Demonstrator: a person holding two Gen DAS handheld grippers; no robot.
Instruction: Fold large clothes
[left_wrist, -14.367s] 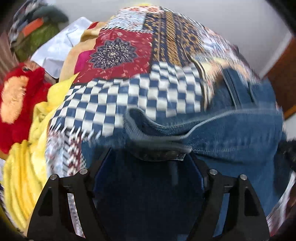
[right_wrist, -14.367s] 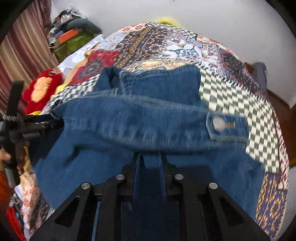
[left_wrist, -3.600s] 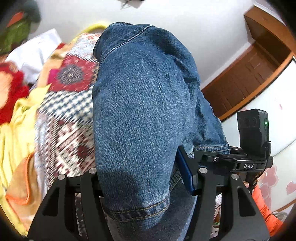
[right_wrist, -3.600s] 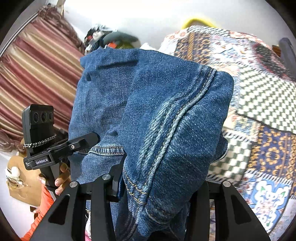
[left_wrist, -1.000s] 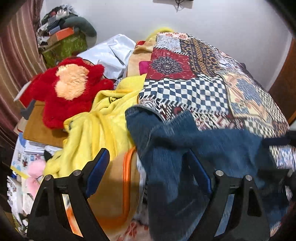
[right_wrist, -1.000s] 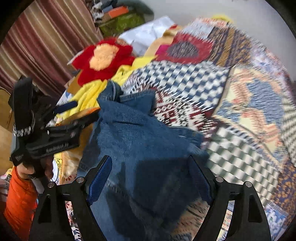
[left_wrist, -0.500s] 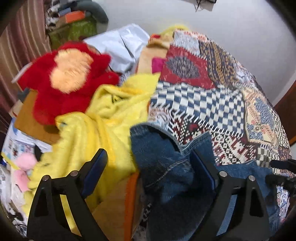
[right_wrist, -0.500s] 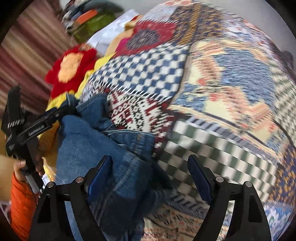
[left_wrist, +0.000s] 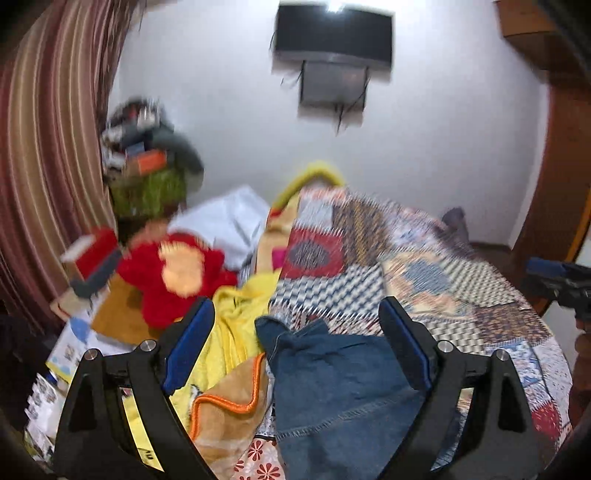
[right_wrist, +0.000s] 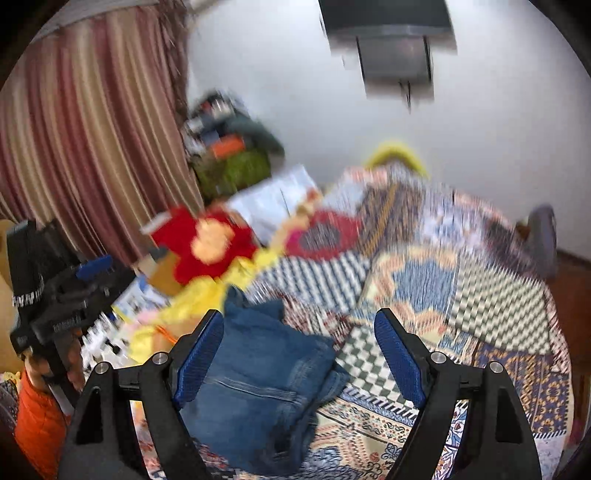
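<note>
The folded jeans (right_wrist: 258, 391) are made of matt blue denim with visible stitched seams, and they are laid on a woven patchwork quilt (right_wrist: 461, 295) of printed cloth. A fluffy red plush toy (left_wrist: 177, 273) and a soft yellow fleece blanket (left_wrist: 236, 314) are seen beside it. Both grippers are formed of matt black plastic with silvery metal pins and ribbed blue pads (right_wrist: 199, 354).
</note>
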